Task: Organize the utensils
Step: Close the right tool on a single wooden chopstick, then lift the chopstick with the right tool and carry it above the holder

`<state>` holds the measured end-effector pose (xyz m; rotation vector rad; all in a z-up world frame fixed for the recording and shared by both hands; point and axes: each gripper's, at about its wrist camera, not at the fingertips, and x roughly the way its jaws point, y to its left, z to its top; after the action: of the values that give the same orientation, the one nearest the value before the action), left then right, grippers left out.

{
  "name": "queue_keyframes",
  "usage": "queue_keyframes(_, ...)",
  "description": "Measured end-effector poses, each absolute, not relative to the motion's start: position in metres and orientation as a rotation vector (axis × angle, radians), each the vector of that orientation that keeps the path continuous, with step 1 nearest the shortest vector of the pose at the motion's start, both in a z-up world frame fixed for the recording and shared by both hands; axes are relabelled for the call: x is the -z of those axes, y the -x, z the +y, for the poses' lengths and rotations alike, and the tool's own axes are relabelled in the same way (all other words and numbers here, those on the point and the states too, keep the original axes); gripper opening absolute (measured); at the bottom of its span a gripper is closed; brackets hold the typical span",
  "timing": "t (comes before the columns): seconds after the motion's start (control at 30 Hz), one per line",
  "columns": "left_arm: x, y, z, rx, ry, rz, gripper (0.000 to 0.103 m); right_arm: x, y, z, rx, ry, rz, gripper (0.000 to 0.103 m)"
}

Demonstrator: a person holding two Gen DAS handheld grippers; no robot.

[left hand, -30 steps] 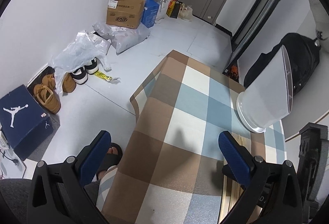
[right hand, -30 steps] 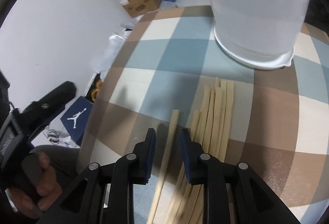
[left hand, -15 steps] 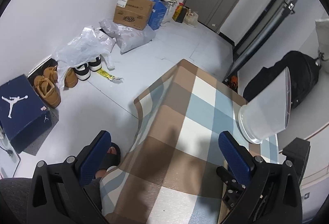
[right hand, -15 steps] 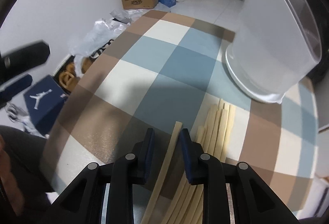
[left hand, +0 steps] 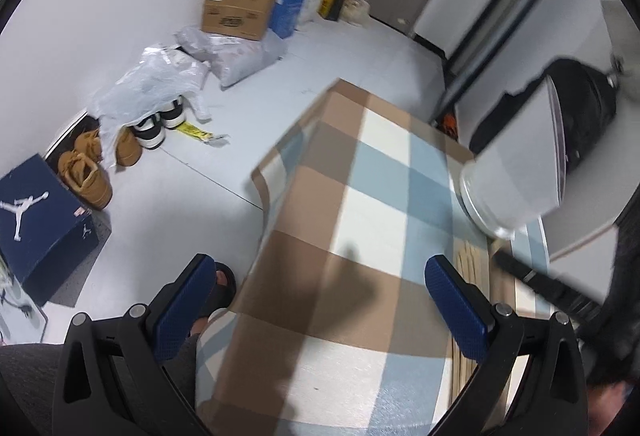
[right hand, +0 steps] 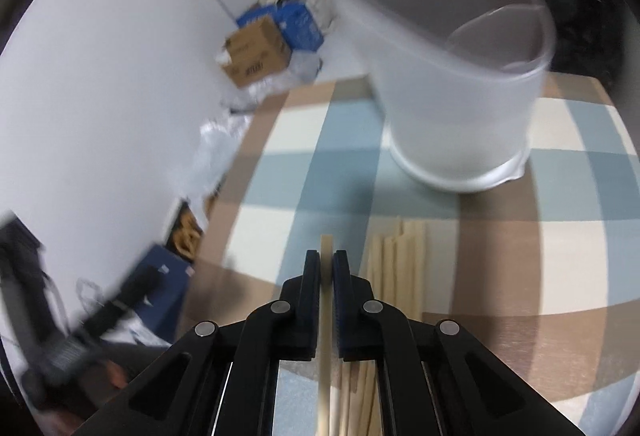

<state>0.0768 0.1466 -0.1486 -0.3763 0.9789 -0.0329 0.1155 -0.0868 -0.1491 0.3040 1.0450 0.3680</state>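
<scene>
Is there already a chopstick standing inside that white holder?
No, the white holder shows only bare compartments, and the loose chopsticks lie on the checked cloth before it.

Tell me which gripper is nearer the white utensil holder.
Right. The right gripper, shut on a chopstick, faces the white utensil holder just beyond the bundle. The left gripper hangs open near the table's edge, holder off to its side.

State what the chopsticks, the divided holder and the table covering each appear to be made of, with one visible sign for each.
Chopsticks: probably bamboo or wood; pale, matte, squared sticks.
Holder: likely frosted plastic; translucent white walls, moulded dividers.
Table covering: perhaps vinyl or coated cloth; printed checks, slight sheen, edge draping over.
</scene>
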Motion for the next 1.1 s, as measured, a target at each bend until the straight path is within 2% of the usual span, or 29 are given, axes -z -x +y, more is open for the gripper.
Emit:
queue_keyframes(0.33, 0.154, -0.077, 0.077, 0.171, 0.190, 1.105, 0.102, 0.112, -0.100, -0.161, -0.362, -0.486, 0.931, 0.006)
queue_keyframes(0.43, 0.159, -0.081, 0.062, 0.169, 0.155, 1.157, 0.091, 0.105, -0.094, -0.175, -0.363, -0.483, 0.903, 0.006)
queue_keyframes(0.6, 0.162, -0.090, 0.049, 0.141, 0.114, 1.204, 0.089, 0.101, -0.088, -0.194, -0.378, -0.510, 0.871, 0.006)
queue_keyframes(0.67, 0.164, -0.094, 0.044, 0.143, 0.126, 1.220, 0.084, 0.101, -0.087, -0.200, -0.386, -0.511, 0.861, 0.006)
queue_keyframes(0.83, 0.169, -0.104, 0.033, 0.106, 0.071, 1.261, 0.055, 0.100, -0.085, -0.221, -0.402, -0.522, 0.846, 0.006)
queue_keyframes(0.87, 0.169, -0.105, 0.032, 0.101, 0.064, 1.265, 0.054, 0.099, -0.083, -0.224, -0.403, -0.523, 0.841, 0.006)
queue_keyframes(1.03, 0.169, -0.107, 0.026, 0.075, 0.020, 1.271, 0.013, 0.097, -0.081, -0.235, -0.411, -0.520, 0.822, 0.006)
queue_keyframes(1.1, 0.170, -0.108, 0.025, 0.088, 0.023, 1.275, 0.004, 0.097, -0.081, -0.238, -0.408, -0.522, 0.815, 0.006)
